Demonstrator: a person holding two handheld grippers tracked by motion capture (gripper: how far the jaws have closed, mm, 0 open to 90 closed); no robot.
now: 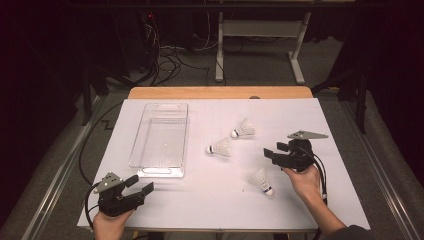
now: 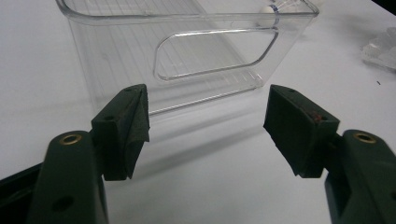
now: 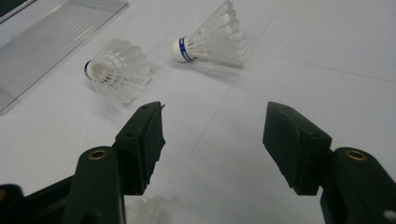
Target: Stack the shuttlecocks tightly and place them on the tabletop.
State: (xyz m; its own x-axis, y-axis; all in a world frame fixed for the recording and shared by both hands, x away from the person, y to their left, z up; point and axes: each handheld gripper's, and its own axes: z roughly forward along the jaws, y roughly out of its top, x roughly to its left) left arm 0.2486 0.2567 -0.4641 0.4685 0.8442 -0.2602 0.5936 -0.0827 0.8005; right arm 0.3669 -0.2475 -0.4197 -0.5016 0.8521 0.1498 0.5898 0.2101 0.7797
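Right gripper (image 1: pixel 272 151) gapes wide, holding nothing, bare table before 3 shuttlecocks (image 1: pixel 220 147); left gripper (image 1: pixel 140 185) likewise, facing the tray's (image 1: pixel 145 170) near edge.

A white table (image 1: pixel 215 200) with a wooden far edge stands on grey carpet (image 1: pixel 260 70); beyond, cables (image 1: pixel 167 60) and a white desk frame (image 1: pixel 260 37) sit in darkness.

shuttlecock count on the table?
3, all lying on the white table, right of the clear bin: far shuttlecock, middle shuttlecock, near shuttlecock just left of the right tool. None seen in the bin.
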